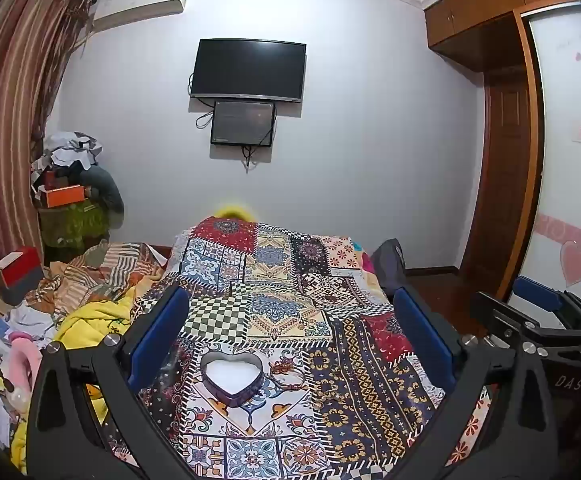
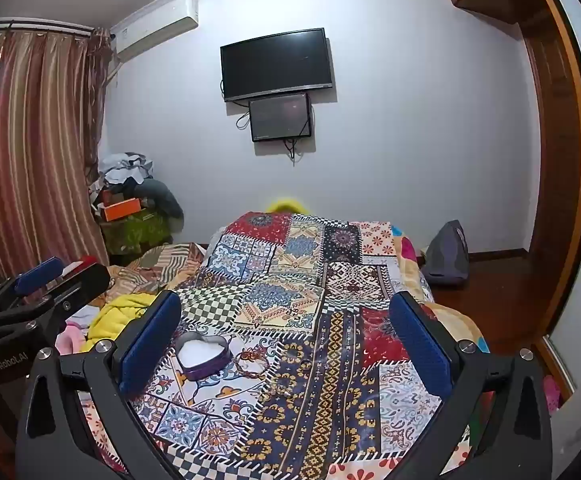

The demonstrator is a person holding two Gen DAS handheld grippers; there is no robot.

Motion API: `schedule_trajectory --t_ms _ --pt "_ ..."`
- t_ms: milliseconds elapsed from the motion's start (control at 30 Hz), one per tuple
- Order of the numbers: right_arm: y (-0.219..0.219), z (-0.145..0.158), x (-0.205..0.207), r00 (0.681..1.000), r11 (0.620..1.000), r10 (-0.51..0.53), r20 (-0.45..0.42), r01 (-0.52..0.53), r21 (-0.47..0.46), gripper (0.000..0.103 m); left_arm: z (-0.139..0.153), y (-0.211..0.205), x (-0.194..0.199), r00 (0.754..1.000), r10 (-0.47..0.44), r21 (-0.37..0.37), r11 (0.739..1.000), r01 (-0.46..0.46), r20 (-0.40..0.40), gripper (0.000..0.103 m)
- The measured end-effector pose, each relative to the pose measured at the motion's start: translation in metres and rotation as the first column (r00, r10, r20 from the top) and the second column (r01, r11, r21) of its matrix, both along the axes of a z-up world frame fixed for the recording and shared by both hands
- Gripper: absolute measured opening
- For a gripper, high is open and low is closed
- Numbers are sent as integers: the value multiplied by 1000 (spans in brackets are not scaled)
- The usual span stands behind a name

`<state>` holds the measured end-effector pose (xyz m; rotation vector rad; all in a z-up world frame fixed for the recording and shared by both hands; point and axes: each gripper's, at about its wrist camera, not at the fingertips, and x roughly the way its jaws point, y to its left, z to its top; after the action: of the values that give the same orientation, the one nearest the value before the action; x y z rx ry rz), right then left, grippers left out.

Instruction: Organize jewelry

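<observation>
A heart-shaped tin box [image 1: 232,376] with a white lining lies open on the patchwork cloth; it also shows in the right wrist view [image 2: 201,356]. A reddish-brown bracelet [image 1: 288,376] lies just right of it, also seen in the right wrist view [image 2: 252,364]. My left gripper [image 1: 288,308] is open and empty, held above the box. My right gripper [image 2: 284,312] is open and empty, to the right of the box and bracelet. Each gripper shows at the edge of the other's view: the right one [image 1: 538,308] and the left one [image 2: 38,276].
The patchwork cloth [image 1: 350,360] covers a bed. Piled clothes and a yellow garment [image 1: 86,320] lie to the left, with a red box [image 1: 18,272]. A grey bag [image 2: 448,252] sits on the wooden floor at the right. A TV [image 1: 248,70] hangs on the far wall.
</observation>
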<state>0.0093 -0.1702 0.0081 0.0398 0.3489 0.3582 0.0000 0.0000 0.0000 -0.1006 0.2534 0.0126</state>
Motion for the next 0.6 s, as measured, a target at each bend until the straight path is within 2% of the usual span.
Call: schedule_trajectory --t_ms 600 --pt "-1 -2 2 1000 1000 1 1 -1 1 103 -3 5 2 1000 -5 -4 1000 5 -24 103"
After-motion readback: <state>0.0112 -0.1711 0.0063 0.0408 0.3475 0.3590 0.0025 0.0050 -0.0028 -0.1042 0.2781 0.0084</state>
